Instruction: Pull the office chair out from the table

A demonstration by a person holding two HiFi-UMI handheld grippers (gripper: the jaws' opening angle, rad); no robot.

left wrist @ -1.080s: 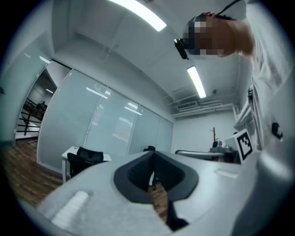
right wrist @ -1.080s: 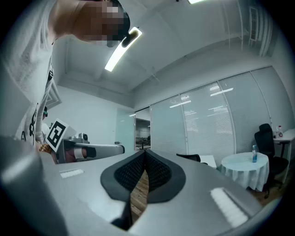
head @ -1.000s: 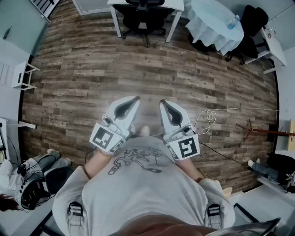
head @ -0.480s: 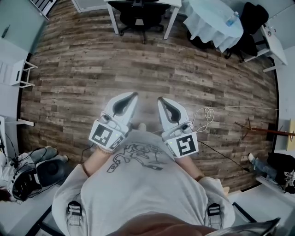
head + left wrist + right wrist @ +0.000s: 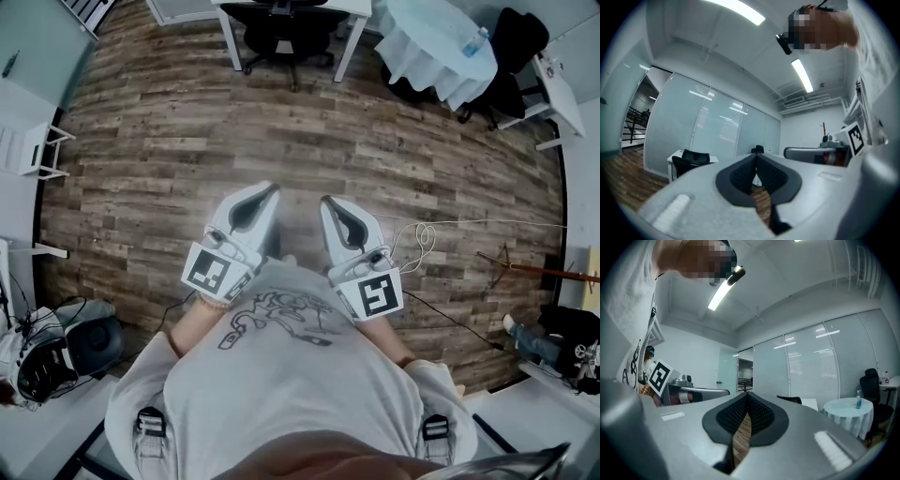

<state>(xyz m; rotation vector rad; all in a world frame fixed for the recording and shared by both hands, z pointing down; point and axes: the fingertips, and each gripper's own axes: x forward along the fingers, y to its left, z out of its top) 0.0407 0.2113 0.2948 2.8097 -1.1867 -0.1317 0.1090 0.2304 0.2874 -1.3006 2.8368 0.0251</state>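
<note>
A black office chair (image 5: 281, 26) is tucked under a white table (image 5: 349, 11) at the far end of the wooden floor; it also shows small in the left gripper view, the chair (image 5: 690, 161) at its table. My left gripper (image 5: 274, 189) and right gripper (image 5: 326, 202) are held side by side close to my chest, far from the chair. Both point level toward it. Each is shut with nothing between its pads, as the left gripper (image 5: 755, 157) and right gripper (image 5: 747, 395) show in their own views.
A round table with a pale cloth (image 5: 433, 45) and a bottle (image 5: 475, 43) stands right of the chair, with dark chairs (image 5: 517, 37) behind it. A cord (image 5: 424, 234) lies on the floor at right. A seated person (image 5: 47, 356) is at the lower left.
The chair and table have slid toward the top edge of the head view and the person at lower left has slipped lower. Both grippers stay shut, side by side.
</note>
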